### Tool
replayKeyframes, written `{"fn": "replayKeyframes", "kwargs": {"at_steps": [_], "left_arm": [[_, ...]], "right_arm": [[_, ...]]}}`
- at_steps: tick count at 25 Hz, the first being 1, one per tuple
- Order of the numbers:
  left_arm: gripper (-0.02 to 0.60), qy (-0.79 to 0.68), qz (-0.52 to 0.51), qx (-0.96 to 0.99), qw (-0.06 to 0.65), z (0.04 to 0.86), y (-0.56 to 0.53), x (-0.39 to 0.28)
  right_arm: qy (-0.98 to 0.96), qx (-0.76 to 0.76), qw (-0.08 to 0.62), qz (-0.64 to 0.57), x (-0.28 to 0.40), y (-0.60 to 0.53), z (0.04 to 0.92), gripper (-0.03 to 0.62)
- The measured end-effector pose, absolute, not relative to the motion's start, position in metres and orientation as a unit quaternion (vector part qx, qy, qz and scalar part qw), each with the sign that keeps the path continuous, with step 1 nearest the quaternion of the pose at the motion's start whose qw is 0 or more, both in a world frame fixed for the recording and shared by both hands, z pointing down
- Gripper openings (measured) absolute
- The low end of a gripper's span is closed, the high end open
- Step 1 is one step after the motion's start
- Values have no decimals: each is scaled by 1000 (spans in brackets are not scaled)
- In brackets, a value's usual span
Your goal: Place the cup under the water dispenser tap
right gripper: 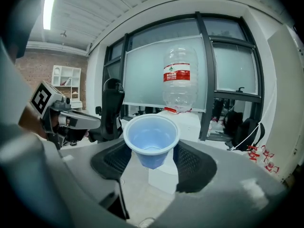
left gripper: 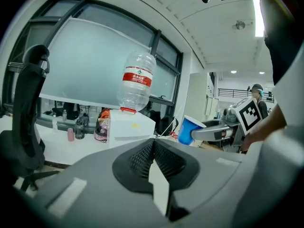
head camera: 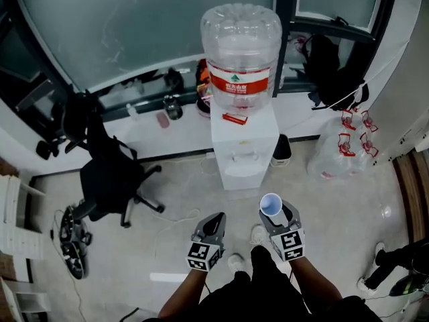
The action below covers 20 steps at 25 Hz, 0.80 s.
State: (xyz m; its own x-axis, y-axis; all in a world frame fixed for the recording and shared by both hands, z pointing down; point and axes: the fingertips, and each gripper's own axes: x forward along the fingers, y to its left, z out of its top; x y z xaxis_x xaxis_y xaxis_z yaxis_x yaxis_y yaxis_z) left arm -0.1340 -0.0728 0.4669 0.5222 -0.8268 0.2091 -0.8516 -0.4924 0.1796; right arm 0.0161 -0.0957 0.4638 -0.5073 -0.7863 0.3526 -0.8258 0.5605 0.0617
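A white water dispenser with a clear upturned bottle stands on the floor against the window wall; its taps sit in a recess on its front. An empty blue cup stands upright in my right gripper, whose jaws are shut on its sides, a short way in front of the dispenser. In the right gripper view the cup fills the middle, with the dispenser behind it. My left gripper is shut and empty, beside the right one; its view shows the dispenser and the cup.
A black office chair stands left of the dispenser. A low white ledge along the window carries bottles and bags. Clear bags with red handles lie at the right, a black backpack above them. Cables and shoes litter the floor.
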Motion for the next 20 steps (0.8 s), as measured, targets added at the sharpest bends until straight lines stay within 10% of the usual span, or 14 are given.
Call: {"fn": "replayKeyframes", "kwargs": {"at_steps": [20], "left_arm": [[17, -510, 74, 847, 130, 536, -177, -108]], "right_arm": [[-866, 447, 213, 66, 28, -189, 576, 276]]}}
